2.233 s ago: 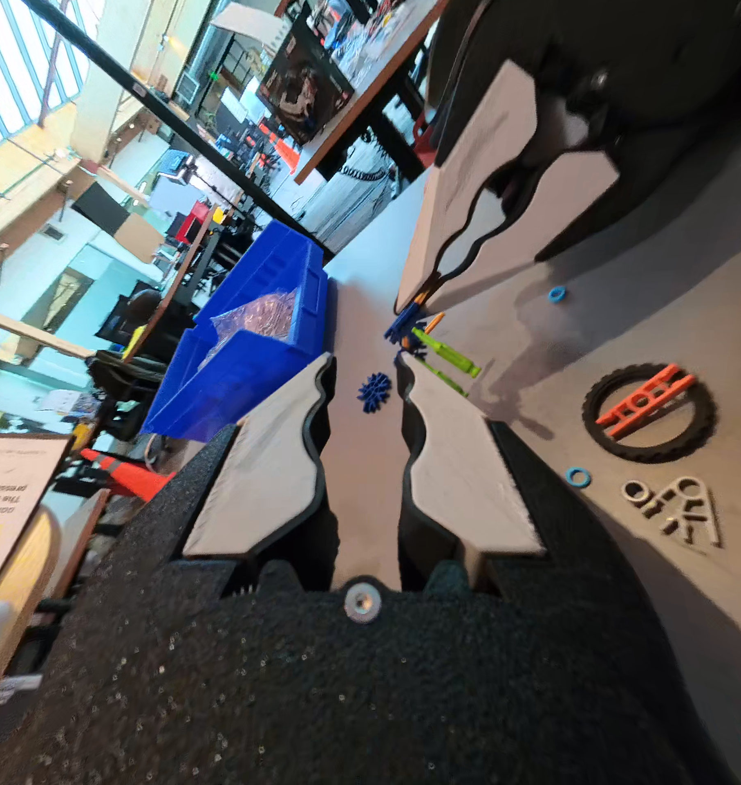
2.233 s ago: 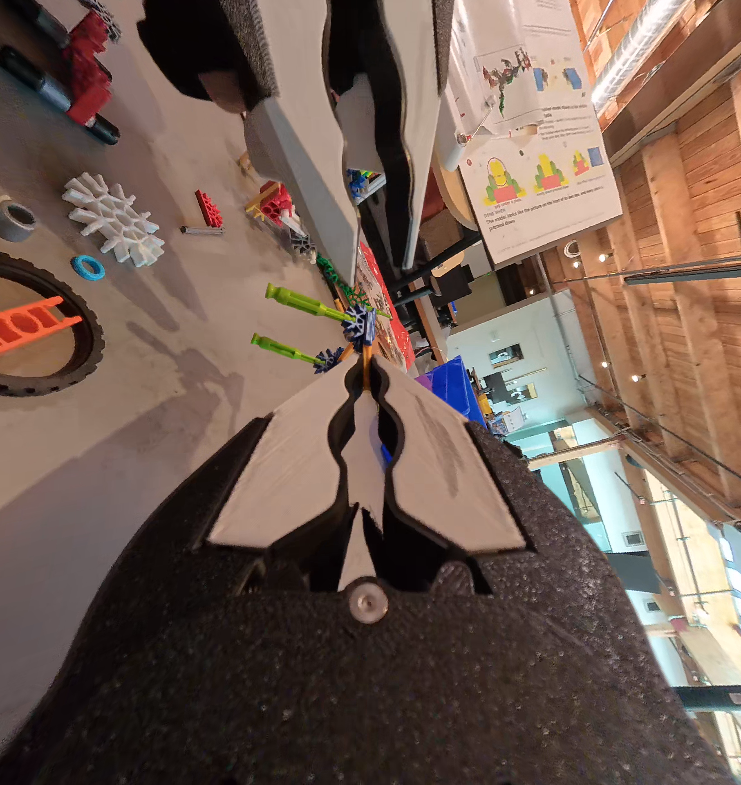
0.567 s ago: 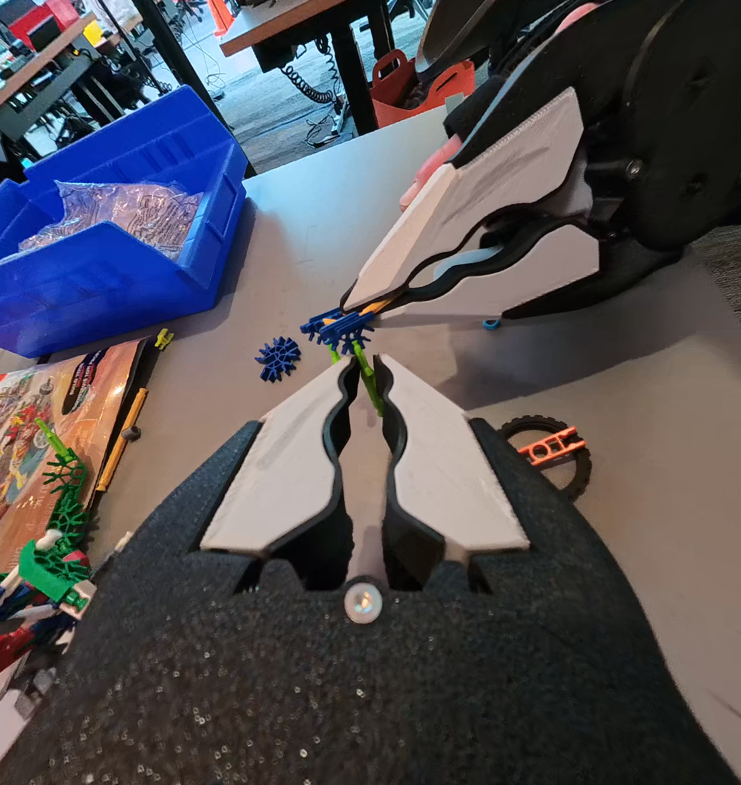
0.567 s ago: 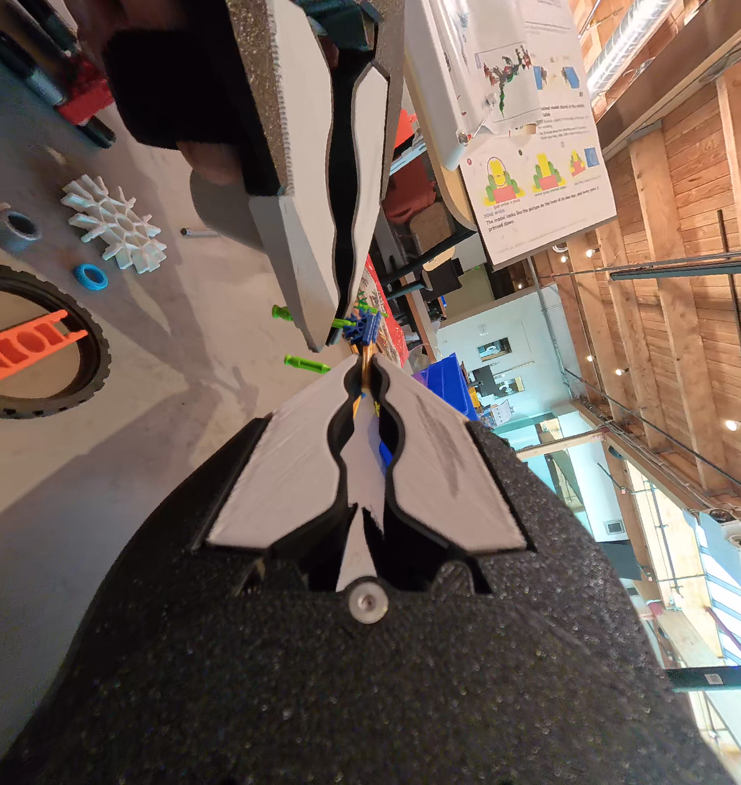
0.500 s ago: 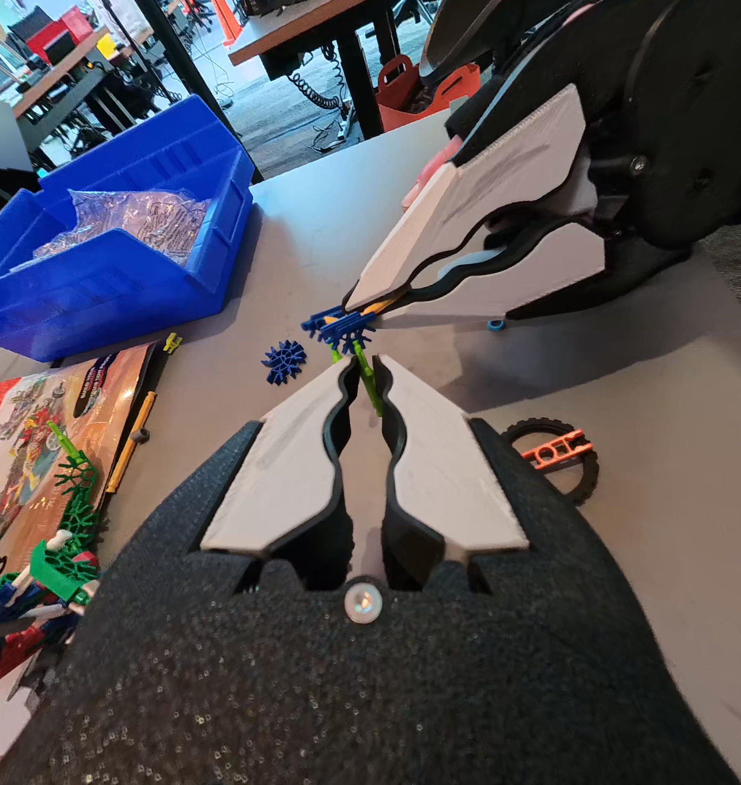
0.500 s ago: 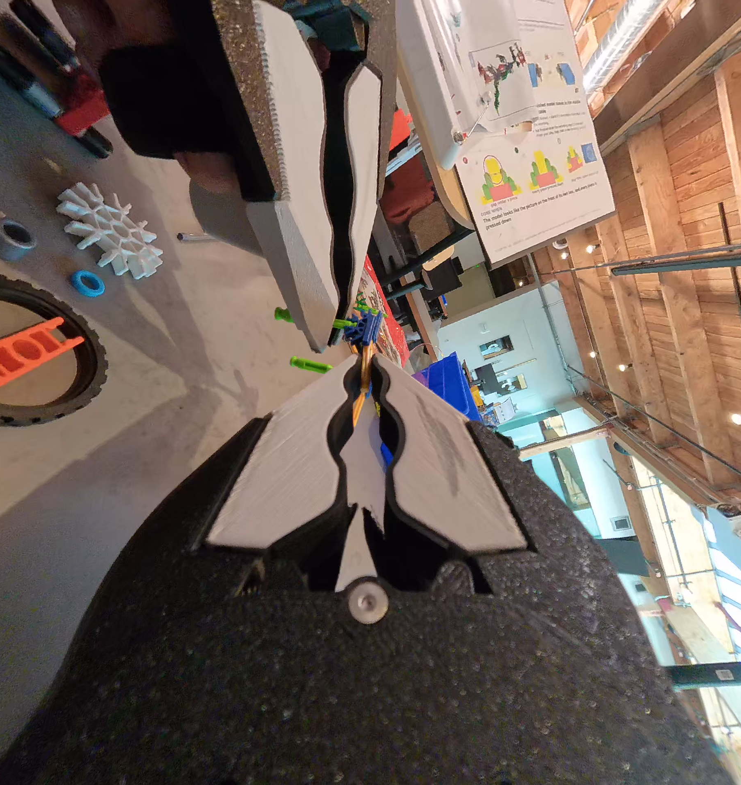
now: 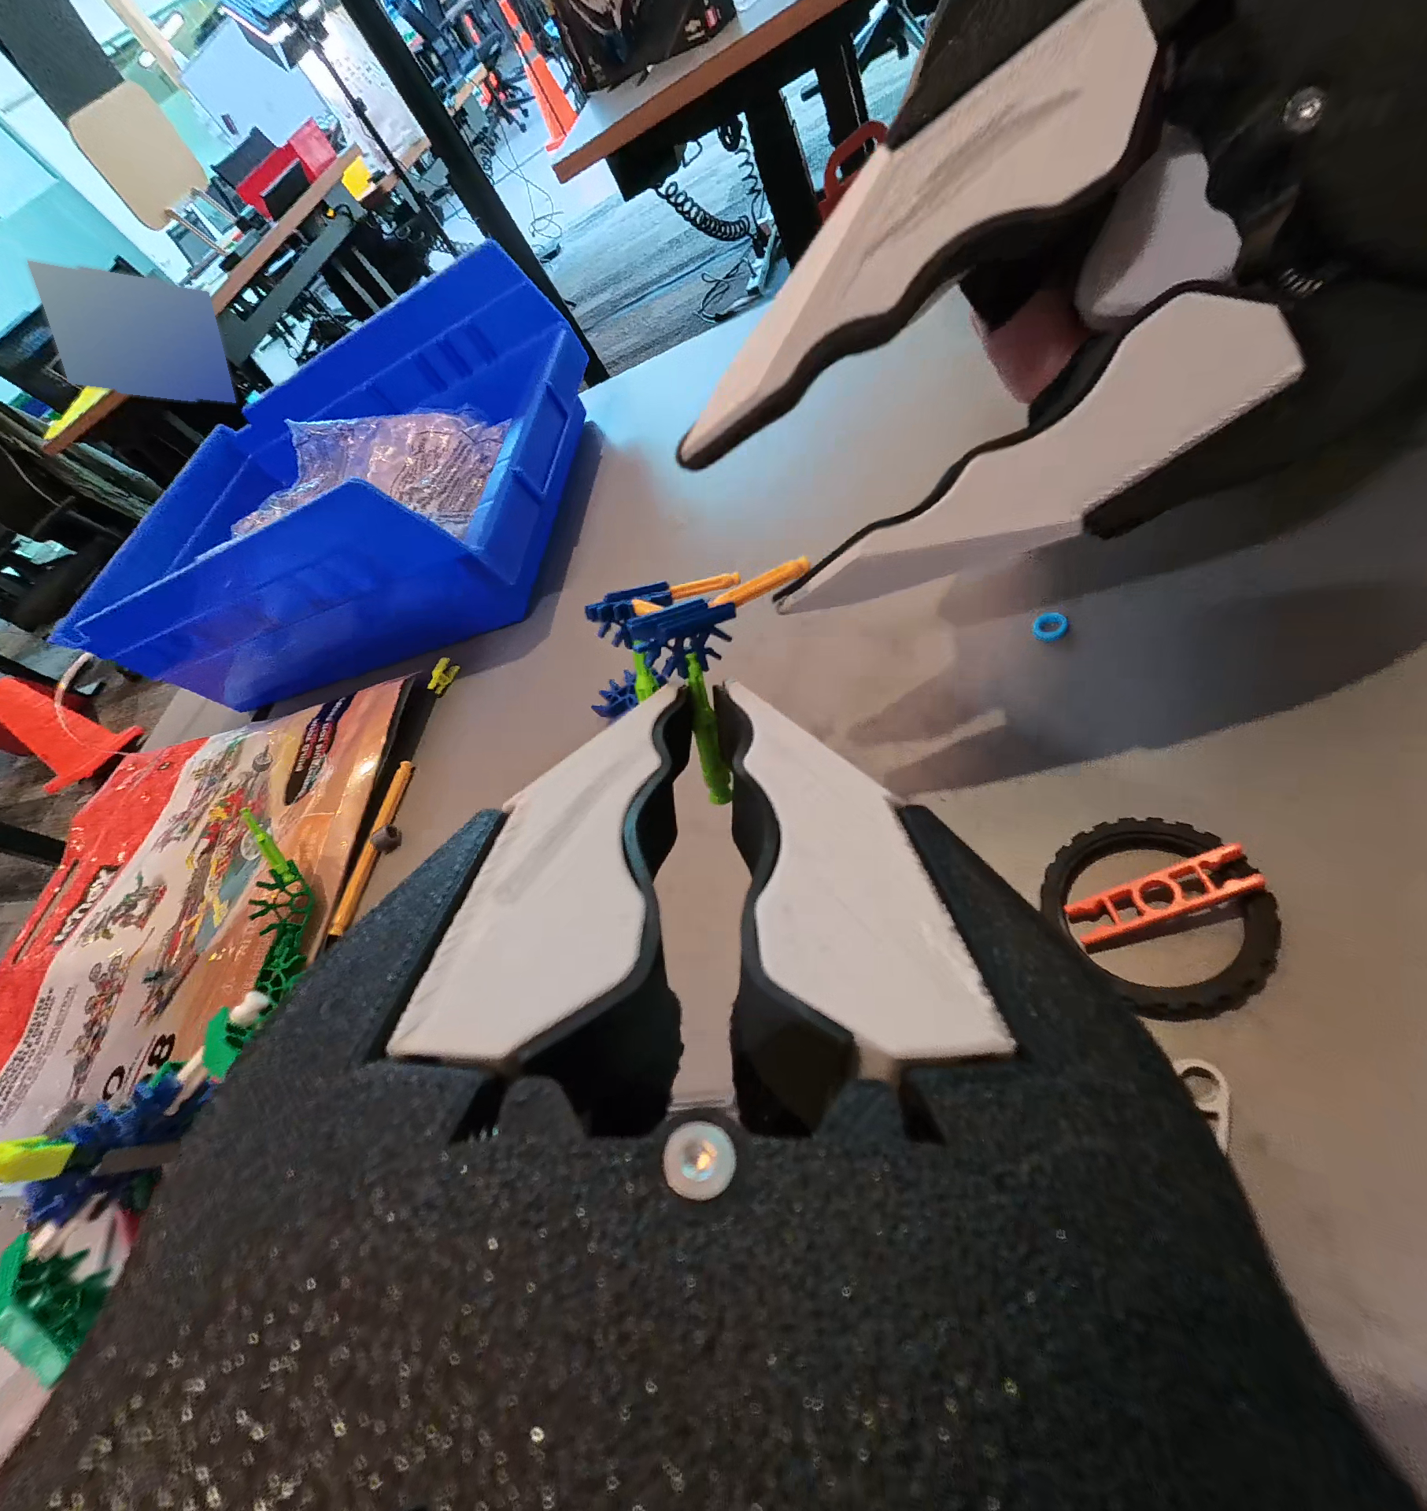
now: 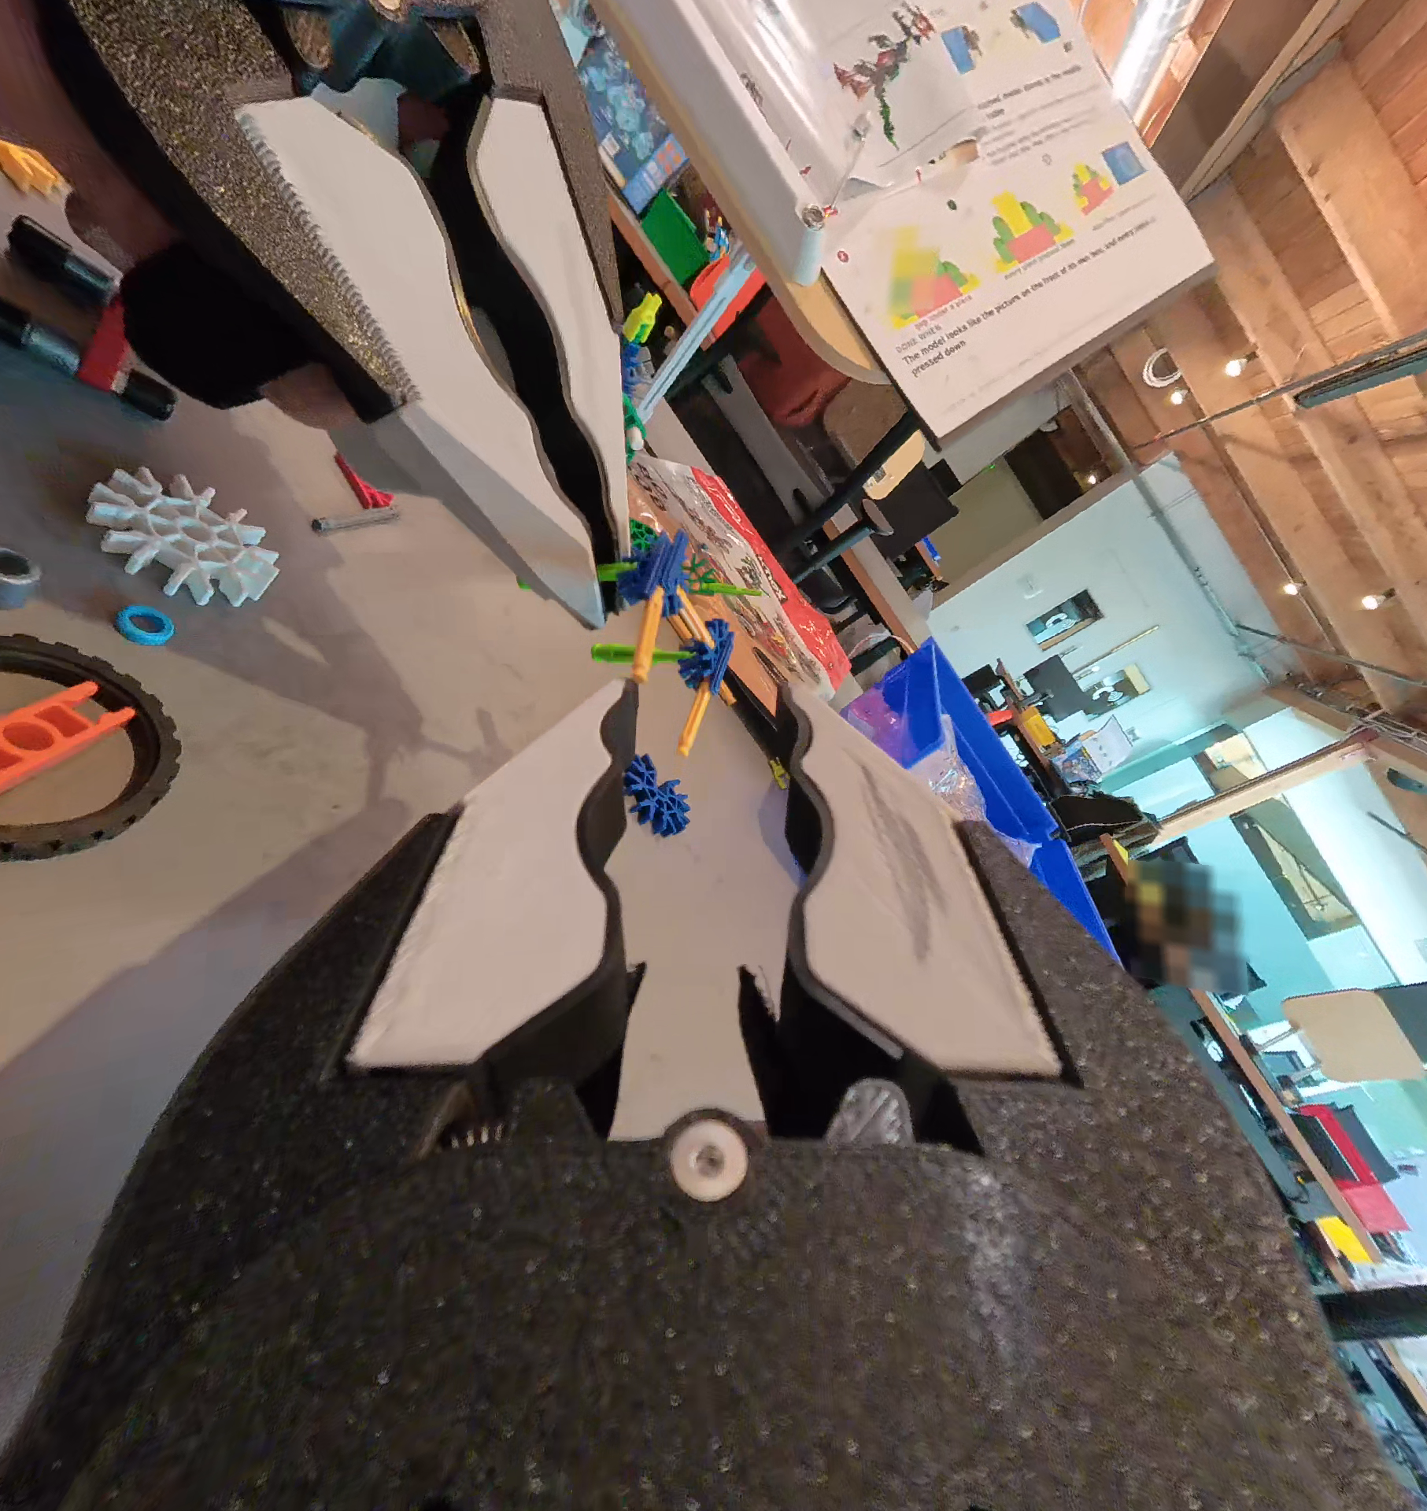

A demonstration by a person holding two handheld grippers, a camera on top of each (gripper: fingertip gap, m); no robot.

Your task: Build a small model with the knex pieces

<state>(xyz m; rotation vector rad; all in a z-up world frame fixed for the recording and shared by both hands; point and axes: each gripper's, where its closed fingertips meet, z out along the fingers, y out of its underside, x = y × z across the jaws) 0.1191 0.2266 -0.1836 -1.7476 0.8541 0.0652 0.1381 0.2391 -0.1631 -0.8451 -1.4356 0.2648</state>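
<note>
My left gripper (image 7: pixel 702 695) is shut on a green rod (image 7: pixel 708 748) of a small assembly (image 7: pixel 673 625) made of blue snowflake connectors, orange rods and green rods. It holds the assembly just above the grey table (image 7: pixel 1020 736). My right gripper (image 8: pixel 706 691) is open and empty. Its lower fingertip lies right by the orange rod ends (image 7: pixel 763 582) without gripping them. In the right wrist view the assembly (image 8: pixel 677 629) hangs just ahead of the open jaws, with the left gripper (image 8: pixel 603 601) shut on it from above. A loose blue connector (image 8: pixel 657 797) lies on the table between the right jaws.
A blue bin (image 7: pixel 325 564) holding a plastic bag stands at the far left. A red printed box (image 7: pixel 162 858) lies near it, with green and blue pieces on it. A black tyre (image 7: pixel 1160 924) with an orange piece, a small blue ring (image 7: pixel 1051 628) and a white connector (image 8: pixel 182 535) lie around. Left and right tips are no more than a few centimetres apart.
My right gripper has opened, let go of the orange rods and drawn back a little. My left gripper stays shut on the green rod and now holds the assembly alone.
</note>
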